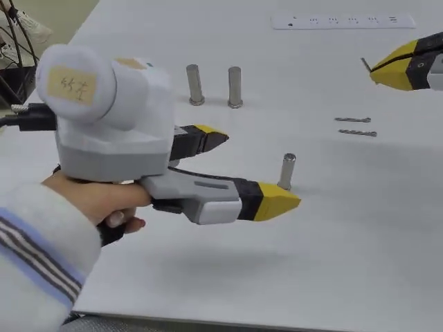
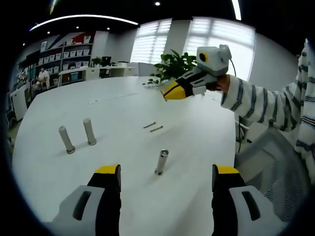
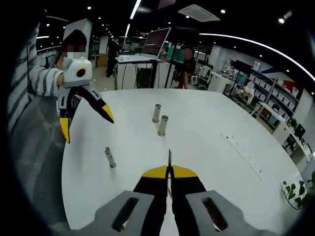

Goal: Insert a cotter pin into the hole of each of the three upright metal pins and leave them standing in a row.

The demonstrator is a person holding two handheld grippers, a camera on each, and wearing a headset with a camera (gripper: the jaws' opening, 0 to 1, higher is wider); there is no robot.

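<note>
Though label (image 1: 71, 86) illegible, left tongs (image 2: 167, 169) wide apart; right tongs (image 3: 169, 172) tight on, seemingly, a cotter pin (image 3: 169, 158).

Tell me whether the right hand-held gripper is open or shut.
Shut on a cotter pin: tips of the right hand-held gripper meet, pin protruding.
</note>
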